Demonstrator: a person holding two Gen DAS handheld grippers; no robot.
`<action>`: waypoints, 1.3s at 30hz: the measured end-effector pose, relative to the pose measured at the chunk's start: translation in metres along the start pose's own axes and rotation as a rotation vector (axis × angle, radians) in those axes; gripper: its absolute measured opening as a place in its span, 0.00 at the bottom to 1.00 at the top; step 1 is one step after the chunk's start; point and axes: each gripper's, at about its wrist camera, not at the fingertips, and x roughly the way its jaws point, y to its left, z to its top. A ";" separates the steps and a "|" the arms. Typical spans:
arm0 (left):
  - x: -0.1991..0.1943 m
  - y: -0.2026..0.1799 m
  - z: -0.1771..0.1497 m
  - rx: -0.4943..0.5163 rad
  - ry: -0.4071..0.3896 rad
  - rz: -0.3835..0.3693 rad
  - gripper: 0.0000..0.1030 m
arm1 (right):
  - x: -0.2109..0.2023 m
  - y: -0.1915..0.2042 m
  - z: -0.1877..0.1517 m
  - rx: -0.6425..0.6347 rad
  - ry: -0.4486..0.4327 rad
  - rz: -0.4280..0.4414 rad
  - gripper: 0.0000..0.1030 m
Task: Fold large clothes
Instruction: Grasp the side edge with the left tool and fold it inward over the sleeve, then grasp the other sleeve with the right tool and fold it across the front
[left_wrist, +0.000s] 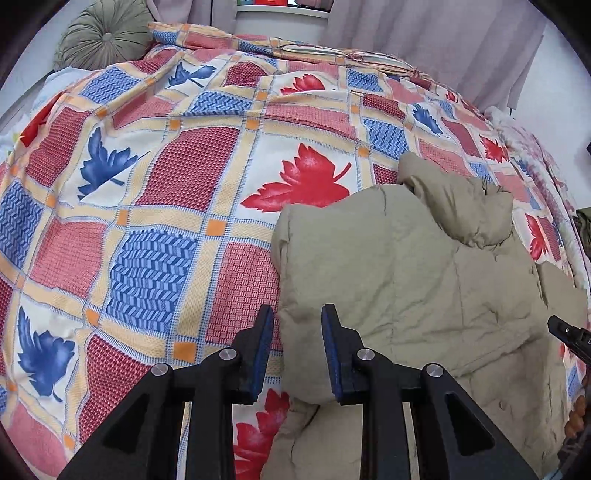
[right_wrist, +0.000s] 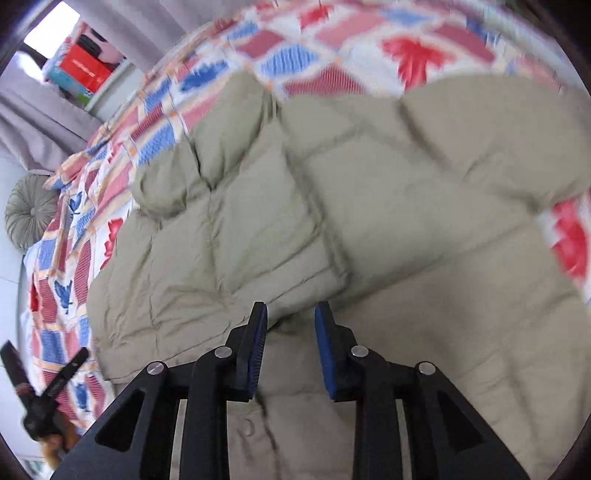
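A beige puffer jacket (left_wrist: 406, 277) lies on a bed with a patchwork leaf bedspread (left_wrist: 184, 166). My left gripper (left_wrist: 297, 314) stands at the jacket's left edge, its blue pads close together with a fold of the beige fabric pinched between them. In the right wrist view the jacket (right_wrist: 258, 221) fills the middle, with a sleeve folded over its body. My right gripper (right_wrist: 290, 310) hovers over that sleeve's end, jaws slightly apart, and the fabric lies beneath them unpinched. The picture is blurred. Each gripper shows at the edge of the other's view: the right gripper (left_wrist: 569, 336), the left gripper (right_wrist: 44, 398).
A round green cushion (left_wrist: 105, 35) rests at the head of the bed, by grey curtains (left_wrist: 443, 37). A shelf with a red box (right_wrist: 85, 68) stands behind the curtains. The bedspread (right_wrist: 332, 37) stretches wide to the jacket's left.
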 end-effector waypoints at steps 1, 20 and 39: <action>0.008 -0.006 0.003 0.008 0.011 0.007 0.28 | -0.008 0.003 0.003 -0.032 -0.029 -0.004 0.28; 0.017 -0.064 -0.019 0.077 0.108 0.106 0.28 | 0.013 -0.046 0.010 0.013 0.089 -0.027 0.34; -0.013 -0.232 -0.077 0.169 0.177 -0.011 0.99 | -0.068 -0.141 -0.032 0.175 0.120 0.101 0.76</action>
